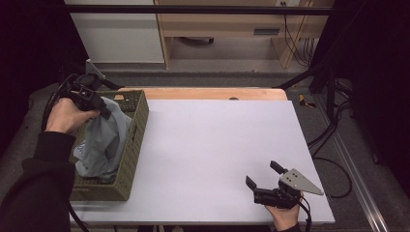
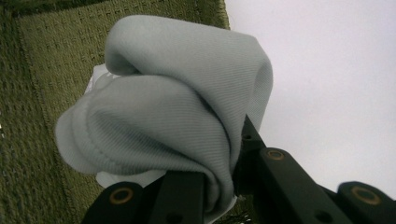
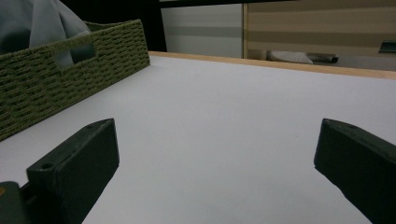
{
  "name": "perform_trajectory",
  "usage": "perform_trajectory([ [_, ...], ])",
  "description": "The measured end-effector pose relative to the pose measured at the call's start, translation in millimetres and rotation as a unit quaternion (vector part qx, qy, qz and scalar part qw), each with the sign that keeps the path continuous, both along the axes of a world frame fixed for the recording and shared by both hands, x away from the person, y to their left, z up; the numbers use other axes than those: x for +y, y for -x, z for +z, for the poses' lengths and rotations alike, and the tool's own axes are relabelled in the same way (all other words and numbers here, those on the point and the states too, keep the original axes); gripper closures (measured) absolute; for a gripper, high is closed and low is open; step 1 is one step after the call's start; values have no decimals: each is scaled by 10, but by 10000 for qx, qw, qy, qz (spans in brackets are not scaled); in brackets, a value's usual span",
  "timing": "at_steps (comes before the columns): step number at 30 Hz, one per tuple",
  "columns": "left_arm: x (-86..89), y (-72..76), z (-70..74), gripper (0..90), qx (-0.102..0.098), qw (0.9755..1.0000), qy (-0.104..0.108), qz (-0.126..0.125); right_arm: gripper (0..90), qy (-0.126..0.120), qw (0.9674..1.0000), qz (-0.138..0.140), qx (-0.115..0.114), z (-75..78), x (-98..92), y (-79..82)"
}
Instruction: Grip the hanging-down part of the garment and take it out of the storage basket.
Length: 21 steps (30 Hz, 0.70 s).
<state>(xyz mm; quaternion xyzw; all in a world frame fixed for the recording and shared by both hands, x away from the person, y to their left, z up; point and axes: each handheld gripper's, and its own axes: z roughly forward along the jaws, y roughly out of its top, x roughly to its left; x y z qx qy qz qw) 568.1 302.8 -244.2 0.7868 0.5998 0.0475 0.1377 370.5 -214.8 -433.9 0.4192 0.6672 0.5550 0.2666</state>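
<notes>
The left gripper (image 1: 99,104) clamps grey cloth (image 1: 104,140) over the basket (image 1: 133,154), right gripper (image 1: 263,176) open; cloth may snag the rim.

basket floor (image 1: 104,186) hidden under grey cloth (image 1: 104,140)

The white table (image 1: 217,145) carries a green woven basket (image 1: 133,145) at its left edge. A grey cloth (image 1: 104,140) lies in the basket and rises above its rim. Behind the table stands a wooden desk (image 1: 232,24), with black cables (image 1: 297,43) hanging beside it.
</notes>
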Motion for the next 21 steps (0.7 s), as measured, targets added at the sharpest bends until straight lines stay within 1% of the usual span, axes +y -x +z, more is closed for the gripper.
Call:
perform_trajectory([
  [6,-3,14,16,835,-46,10000,-8,-20,3,-52,10000,9,3,5,-8,4],
  [11,0,31,50,836,-55,10000,-3,-42,3,-30,10000,27,15,0,-2,-6],
  [15,7,70,140,838,-168,9998,42,-41,3,-36,10000,30,42,-6,2,-10],
  [16,9,82,168,838,-191,9998,11,-55,3,-33,10000,37,33,-8,4,-13],
  [17,11,109,231,838,-244,9997,-17,-51,3,-40,10000,42,46,-5,14,-13],
  [18,11,109,231,839,-244,9997,-17,-51,3,-40,10000,42,46,-5,14,-13],
  [19,16,124,270,839,-259,9996,-14,-64,3,-16,10000,78,31,-5,15,-18],
  [21,27,157,349,840,-355,9994,-2,-52,3,-27,10000,69,41,-6,20,-23],
])
